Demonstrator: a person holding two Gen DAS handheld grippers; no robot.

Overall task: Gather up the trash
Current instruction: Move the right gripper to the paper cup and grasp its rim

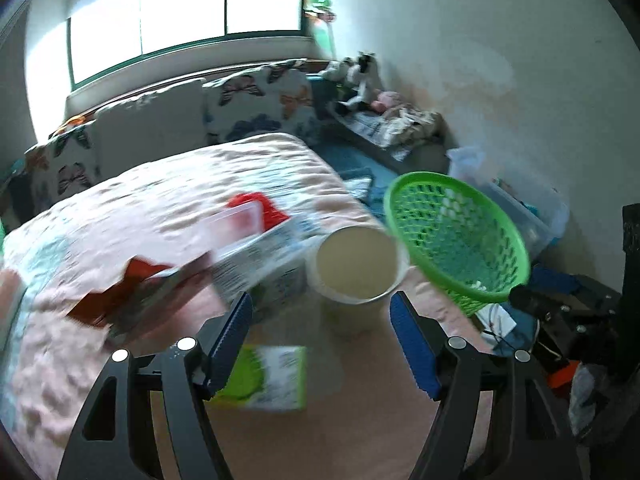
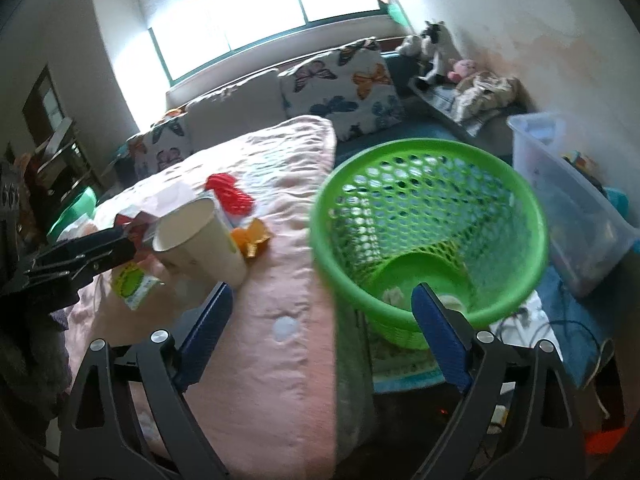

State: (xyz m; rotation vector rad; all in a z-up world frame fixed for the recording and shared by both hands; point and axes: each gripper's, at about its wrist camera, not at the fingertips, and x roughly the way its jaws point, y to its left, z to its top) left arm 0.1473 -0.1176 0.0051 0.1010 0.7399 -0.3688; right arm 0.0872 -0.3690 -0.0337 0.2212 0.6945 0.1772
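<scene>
A cream paper cup [image 1: 356,272] stands on the pink bedspread [image 1: 120,208], just ahead of my left gripper [image 1: 320,300]. That gripper is open, with a clear gap between its left pad and the cup. Around the cup lie a printed box [image 1: 260,268], a red wrapper [image 1: 116,300] and a green-and-white carton [image 1: 272,376]. In the right wrist view the cup [image 2: 200,240] leans beside an orange wrapper [image 2: 252,240]. My right gripper [image 2: 322,290] is open and holds nothing. It hangs over the bed's edge in front of the green mesh basket [image 2: 532,200], which has crumpled white scraps [image 2: 394,294] at its bottom.
The basket stands on the floor at the bed's right side. Past it are a clear storage bin [image 2: 572,200] and cables [image 2: 560,328]. Butterfly pillows [image 2: 340,88] line the bed's far end, and stuffed toys [image 2: 432,52] sit on a low shelf.
</scene>
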